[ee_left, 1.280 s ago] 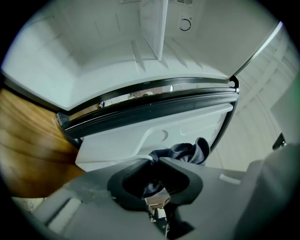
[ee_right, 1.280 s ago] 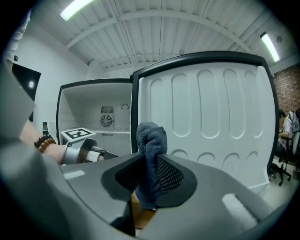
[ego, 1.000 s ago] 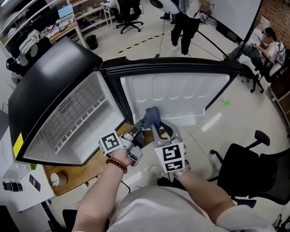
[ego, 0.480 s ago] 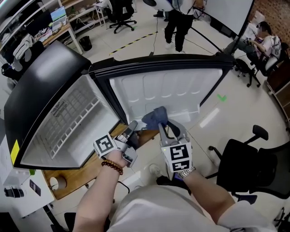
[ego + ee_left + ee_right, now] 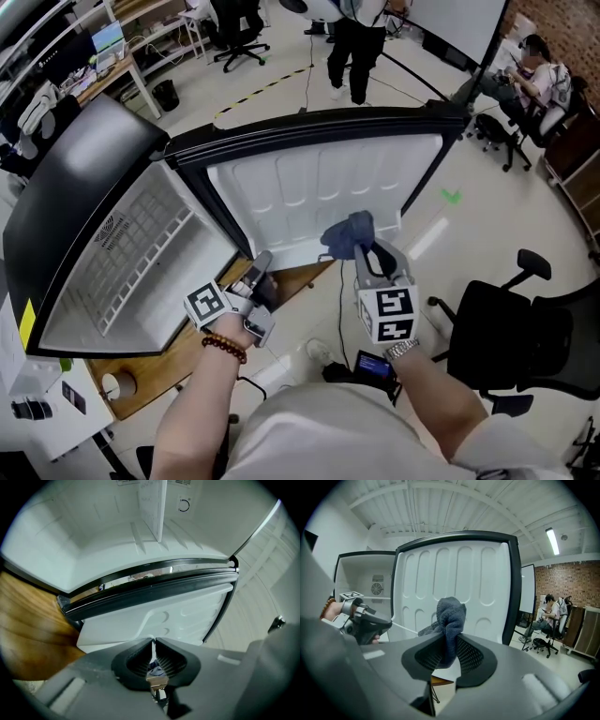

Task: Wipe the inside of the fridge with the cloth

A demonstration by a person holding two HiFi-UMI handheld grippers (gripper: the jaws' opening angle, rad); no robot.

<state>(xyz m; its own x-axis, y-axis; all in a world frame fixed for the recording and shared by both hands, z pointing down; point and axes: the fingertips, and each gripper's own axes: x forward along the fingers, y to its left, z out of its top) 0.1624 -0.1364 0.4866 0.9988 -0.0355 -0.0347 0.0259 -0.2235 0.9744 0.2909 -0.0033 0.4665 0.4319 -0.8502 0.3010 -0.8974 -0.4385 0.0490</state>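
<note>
The small black fridge stands with its door swung wide, its white interior (image 5: 141, 244) with a wire shelf at the left. The door's white ribbed liner (image 5: 309, 187) faces me in the middle. My right gripper (image 5: 361, 246) is shut on a grey-blue cloth (image 5: 347, 234), bunched above its jaws and held just in front of the door liner (image 5: 459, 573). In the right gripper view the cloth (image 5: 451, 616) sticks up between the pads. My left gripper (image 5: 261, 267) is shut with nothing in it, low by the fridge's front corner. It points at the fridge interior (image 5: 93, 536).
A wooden tabletop (image 5: 187, 347) carries the fridge. A black office chair (image 5: 506, 347) stands close at my right. One person stands behind the door (image 5: 352, 47) and another sits at the far right (image 5: 539, 66). Desks with gear line the upper left.
My right gripper has carried the cloth to the right, away from the left gripper. The left gripper stayed low near the fridge's corner.
</note>
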